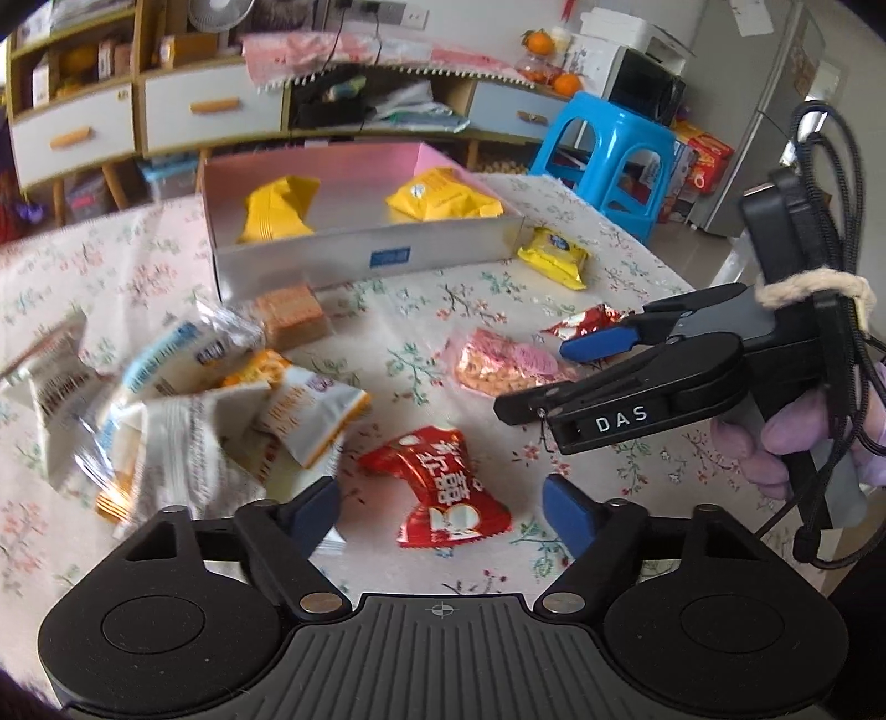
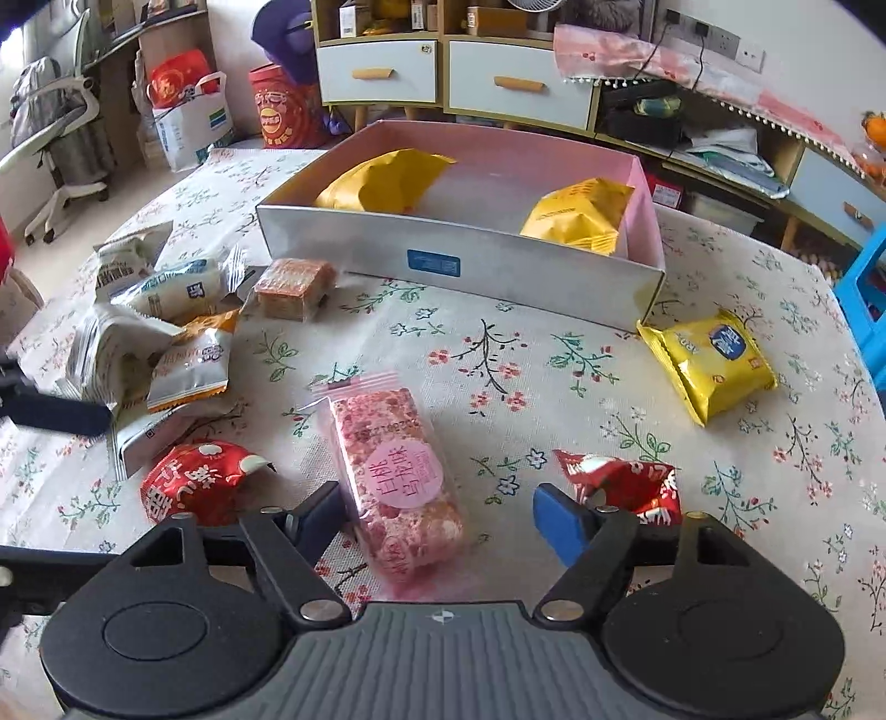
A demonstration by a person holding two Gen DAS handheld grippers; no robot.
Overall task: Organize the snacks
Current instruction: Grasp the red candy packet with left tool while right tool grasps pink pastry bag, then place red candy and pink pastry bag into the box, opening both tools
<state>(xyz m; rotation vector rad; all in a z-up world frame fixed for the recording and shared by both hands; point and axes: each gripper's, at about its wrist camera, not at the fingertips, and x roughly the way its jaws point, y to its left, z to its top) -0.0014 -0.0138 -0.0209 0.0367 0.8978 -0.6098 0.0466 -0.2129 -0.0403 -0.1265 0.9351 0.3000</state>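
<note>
Floral cloth tablecloth (image 2: 498, 354) — matt, woven. Red candy wrapper (image 1: 443, 487) — glossy crinkled foil. Pink snack bar (image 2: 398, 476) in clear shiny plastic. Box (image 2: 443, 249) of smooth, satiny cardboard.

A floral tablecloth (image 2: 498, 354) covers the worktop. Behind it stands a low cabinet with pale blue drawers (image 2: 382, 72) and orange handles, a pink cloth (image 1: 343, 50) draped over its top. A blue plastic stool (image 1: 609, 160) sits beside the worktop, with a microwave (image 1: 645, 88) and oranges (image 1: 565, 83) behind it. A white office chair (image 2: 55, 138) and a red gift bag (image 2: 282, 111) stand on the floor.
</note>
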